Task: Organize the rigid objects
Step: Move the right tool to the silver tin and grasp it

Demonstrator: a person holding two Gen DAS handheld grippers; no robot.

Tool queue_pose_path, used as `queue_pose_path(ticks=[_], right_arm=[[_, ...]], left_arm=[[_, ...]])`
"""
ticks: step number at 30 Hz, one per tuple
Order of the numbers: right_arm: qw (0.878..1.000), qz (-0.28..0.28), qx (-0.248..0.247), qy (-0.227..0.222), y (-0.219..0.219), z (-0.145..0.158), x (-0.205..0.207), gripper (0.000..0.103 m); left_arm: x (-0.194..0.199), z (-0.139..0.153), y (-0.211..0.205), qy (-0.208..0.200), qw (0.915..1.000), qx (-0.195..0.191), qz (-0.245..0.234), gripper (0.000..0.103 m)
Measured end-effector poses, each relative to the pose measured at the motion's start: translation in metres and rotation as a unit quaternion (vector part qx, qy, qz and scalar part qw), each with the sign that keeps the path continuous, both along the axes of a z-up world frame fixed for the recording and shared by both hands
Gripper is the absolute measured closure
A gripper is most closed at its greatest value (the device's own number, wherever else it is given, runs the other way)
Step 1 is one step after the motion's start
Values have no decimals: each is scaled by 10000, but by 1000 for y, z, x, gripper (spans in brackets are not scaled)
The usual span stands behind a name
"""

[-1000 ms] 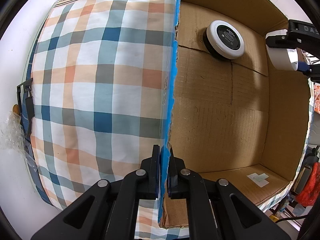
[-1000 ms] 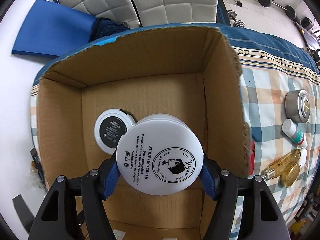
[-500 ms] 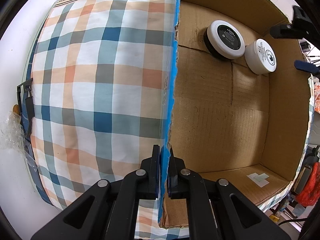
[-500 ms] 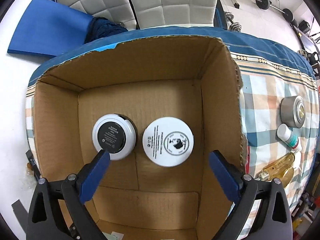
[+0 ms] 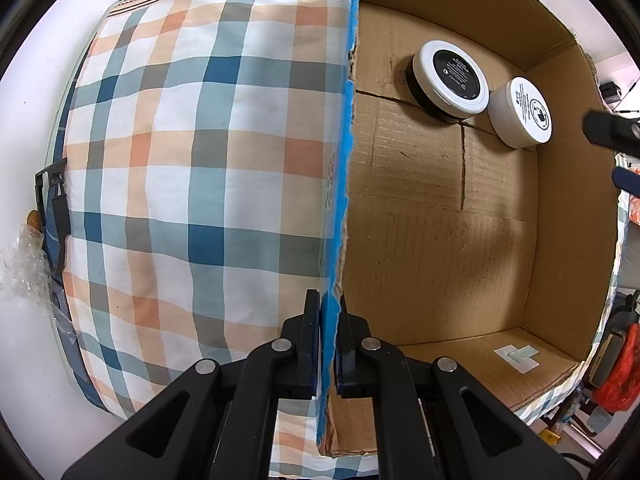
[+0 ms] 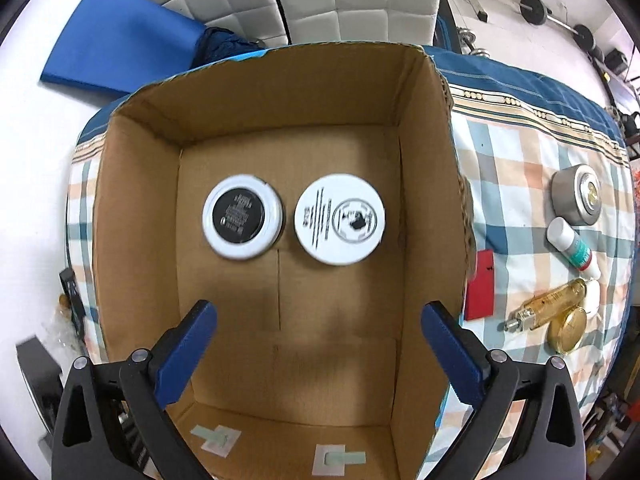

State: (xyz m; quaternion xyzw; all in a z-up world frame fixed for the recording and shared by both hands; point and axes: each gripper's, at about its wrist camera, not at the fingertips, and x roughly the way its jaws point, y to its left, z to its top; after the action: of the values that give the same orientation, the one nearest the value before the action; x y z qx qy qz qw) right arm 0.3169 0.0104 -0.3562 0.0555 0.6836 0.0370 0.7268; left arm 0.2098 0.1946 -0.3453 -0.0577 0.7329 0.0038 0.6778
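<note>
A cardboard box (image 6: 136, 208) stands open on a plaid cloth. Two jars stand side by side on its floor: a black-topped white jar (image 6: 242, 221) and a white cream jar (image 6: 340, 224). Both show in the left wrist view, the black-topped jar (image 5: 450, 76) and the cream jar (image 5: 524, 112). My right gripper (image 6: 318, 320) is open and empty above the box. My left gripper (image 5: 328, 316) is shut on the box's blue-edged wall (image 5: 340, 184).
On the plaid cloth (image 6: 528, 176) right of the box lie a silver round tin (image 6: 578, 194), a small white bottle (image 6: 570, 246), a gold perfume bottle (image 6: 548, 308), a gold compact (image 6: 568, 330) and a red card (image 6: 482, 286). A white chair (image 6: 320, 0) stands behind.
My right gripper let go of the white cream jar beside the black-topped jar, opened wide, and has drawn up and back. The left gripper has not moved.
</note>
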Motion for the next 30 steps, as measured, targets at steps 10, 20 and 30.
queue_pose_path(ticks=[10, 20, 30], right_arm=[[9992, 218, 190, -273, 14, 34, -42, 0], [9865, -663, 697, -1322, -52, 72, -56, 0], [9684, -2195, -686, -965, -222, 31, -19, 0]], left_arm=[[0, 0, -1, 0, 10000, 13, -9, 100], [1, 2, -1, -22, 10000, 9, 14, 99], [0, 3, 0, -35, 10000, 28, 18, 99]])
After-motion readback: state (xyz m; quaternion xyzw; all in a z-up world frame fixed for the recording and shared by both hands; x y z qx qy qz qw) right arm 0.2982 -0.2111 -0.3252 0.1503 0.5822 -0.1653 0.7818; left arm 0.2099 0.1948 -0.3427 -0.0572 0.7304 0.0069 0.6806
